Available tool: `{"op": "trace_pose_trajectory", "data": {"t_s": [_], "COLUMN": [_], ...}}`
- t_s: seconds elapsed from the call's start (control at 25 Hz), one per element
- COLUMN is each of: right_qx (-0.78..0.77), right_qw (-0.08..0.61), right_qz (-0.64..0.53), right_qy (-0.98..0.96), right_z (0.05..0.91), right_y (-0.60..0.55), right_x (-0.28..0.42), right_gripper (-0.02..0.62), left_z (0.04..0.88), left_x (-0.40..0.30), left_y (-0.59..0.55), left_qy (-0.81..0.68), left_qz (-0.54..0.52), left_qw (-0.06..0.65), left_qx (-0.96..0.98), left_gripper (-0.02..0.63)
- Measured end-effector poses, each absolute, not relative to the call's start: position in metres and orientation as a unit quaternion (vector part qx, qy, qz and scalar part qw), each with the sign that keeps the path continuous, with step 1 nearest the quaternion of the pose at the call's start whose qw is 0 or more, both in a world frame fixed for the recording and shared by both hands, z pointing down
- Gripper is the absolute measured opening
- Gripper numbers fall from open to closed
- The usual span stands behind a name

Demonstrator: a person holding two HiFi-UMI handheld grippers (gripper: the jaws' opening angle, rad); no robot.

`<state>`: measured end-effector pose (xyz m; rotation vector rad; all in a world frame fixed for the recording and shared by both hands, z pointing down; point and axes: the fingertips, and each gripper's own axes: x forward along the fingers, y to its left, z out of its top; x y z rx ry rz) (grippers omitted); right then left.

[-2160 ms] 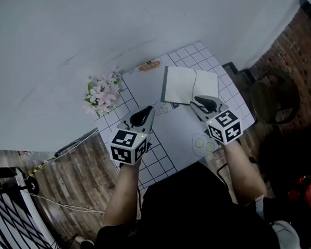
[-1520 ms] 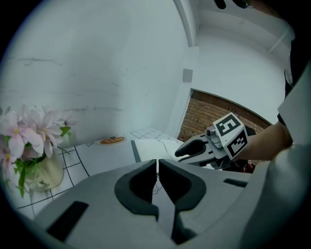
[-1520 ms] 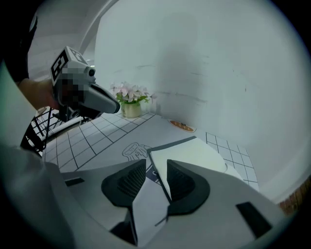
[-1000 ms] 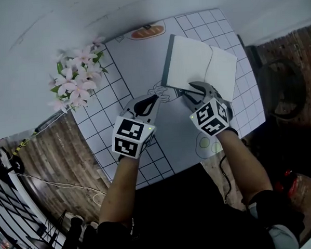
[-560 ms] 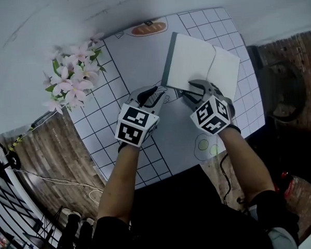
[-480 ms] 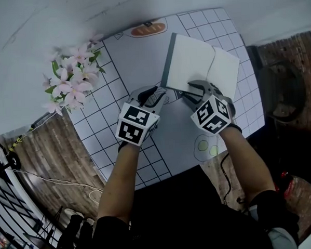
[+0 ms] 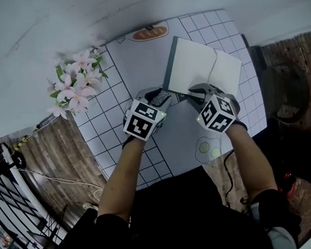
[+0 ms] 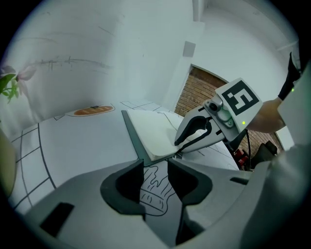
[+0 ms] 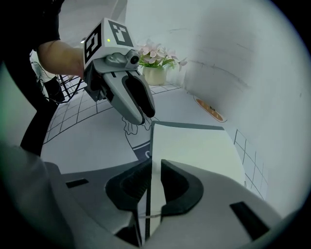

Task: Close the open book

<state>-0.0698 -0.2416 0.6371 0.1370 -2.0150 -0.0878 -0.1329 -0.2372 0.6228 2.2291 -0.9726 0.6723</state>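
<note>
The open book (image 7: 200,67) lies flat on the grid mat (image 7: 141,59), white pages up, with a grey cover strip along its left side. My right gripper (image 7: 191,93) is at the book's near edge. Its jaws have just been closing, and in the right gripper view (image 9: 155,168) that edge (image 9: 194,146) sits between the pads, which grip it. My left gripper (image 7: 167,97) hovers just short of the book's near left corner (image 8: 150,131). Its jaws (image 8: 155,168) have just been opening and hold nothing, with only the mat's drawing below them.
A vase of pink flowers (image 7: 78,84) stands at the mat's left edge. A bread picture (image 7: 148,30) is printed at the far side and an egg drawing (image 7: 206,147) at the near side. The table ends right of the book, above brick flooring (image 7: 287,52).
The left gripper has moved up and right toward the book's corner and its jaws have spread. The right gripper has stayed at the book's near edge, and its jaws have narrowed onto that edge.
</note>
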Motion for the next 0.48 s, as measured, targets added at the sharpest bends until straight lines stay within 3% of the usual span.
{"op": "trace_pose_trajectory", "data": {"t_s": [0.2,0.48], "right_qx": [0.062,0.096], "right_qw": [0.526,0.503], "right_qz": [-0.042,-0.032], "right_qy": [-0.847,-0.858], "right_z": [0.634,0.622], "right_y": [-0.237,-0.244], "right_x": [-0.069,-0.062], "right_gripper": [0.014,0.005], "left_z": [0.625,0.63], "left_x": [-0.128,-0.125], "left_y": [-0.234,-0.239], "left_qy": [-0.359,-0.361], "left_qz": [0.266,0.279], "left_qw": [0.309,0.3], "left_qx": [0.84,0.837], "left_gripper": [0.135,0.135]}}
